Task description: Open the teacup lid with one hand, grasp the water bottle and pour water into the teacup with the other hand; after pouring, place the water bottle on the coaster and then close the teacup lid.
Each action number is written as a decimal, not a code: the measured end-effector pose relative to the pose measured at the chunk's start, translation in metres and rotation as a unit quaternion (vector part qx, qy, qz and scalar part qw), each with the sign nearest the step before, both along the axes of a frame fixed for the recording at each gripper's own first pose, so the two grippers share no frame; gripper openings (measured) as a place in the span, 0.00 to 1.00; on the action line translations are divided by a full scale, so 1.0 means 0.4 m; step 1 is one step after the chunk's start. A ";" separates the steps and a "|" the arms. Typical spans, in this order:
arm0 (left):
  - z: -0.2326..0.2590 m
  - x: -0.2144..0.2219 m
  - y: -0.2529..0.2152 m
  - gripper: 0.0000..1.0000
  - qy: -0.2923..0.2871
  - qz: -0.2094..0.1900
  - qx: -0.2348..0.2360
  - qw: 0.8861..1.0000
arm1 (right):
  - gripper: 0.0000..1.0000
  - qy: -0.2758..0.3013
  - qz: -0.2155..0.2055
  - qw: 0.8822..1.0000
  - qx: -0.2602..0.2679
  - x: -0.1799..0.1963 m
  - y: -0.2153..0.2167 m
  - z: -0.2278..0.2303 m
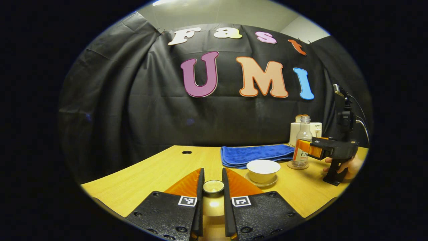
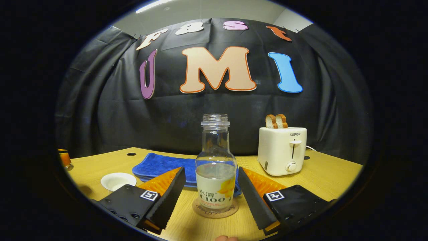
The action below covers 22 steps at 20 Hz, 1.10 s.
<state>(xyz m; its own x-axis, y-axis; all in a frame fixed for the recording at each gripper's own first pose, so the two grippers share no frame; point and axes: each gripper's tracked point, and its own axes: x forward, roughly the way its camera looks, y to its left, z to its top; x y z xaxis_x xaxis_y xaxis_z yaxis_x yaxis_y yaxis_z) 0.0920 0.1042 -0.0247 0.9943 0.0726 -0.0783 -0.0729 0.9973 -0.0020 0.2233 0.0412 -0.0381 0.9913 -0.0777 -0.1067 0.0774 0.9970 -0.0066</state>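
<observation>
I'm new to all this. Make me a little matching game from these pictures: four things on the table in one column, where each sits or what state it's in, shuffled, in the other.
Things:
1. water bottle
2. teacup lid
3. teacup
4. toaster

Places or states:
A. uncovered, on a saucer
B. between the left gripper's fingers
C. bread slices sticking out of the top
D. standing upright on the coaster, cap off

Pairs: 1-D, 2-B, 3-A, 4-C
</observation>
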 end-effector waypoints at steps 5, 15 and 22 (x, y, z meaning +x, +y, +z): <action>-0.005 0.060 -0.083 0.23 0.001 -0.051 -0.004 0.999 | 0.99 -0.002 0.014 1.000 0.002 -0.092 -0.024 0.014; -0.014 0.204 -0.186 0.23 -0.002 -0.092 -0.004 0.996 | 0.95 -0.004 0.031 0.999 0.005 -0.250 -0.112 0.037; -0.024 0.268 -0.224 0.23 0.002 -0.096 -0.003 0.995 | 0.99 -0.004 0.031 0.999 0.005 -0.308 -0.148 0.047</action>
<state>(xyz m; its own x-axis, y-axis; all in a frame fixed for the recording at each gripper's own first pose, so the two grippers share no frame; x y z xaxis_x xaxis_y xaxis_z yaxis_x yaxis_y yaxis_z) 0.1994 0.0146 -0.0342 0.9894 -0.1197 -0.0821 0.1194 0.9928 -0.0077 0.1000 -0.0178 -0.0193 0.9950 -0.0151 -0.0985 0.0155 0.9999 0.0029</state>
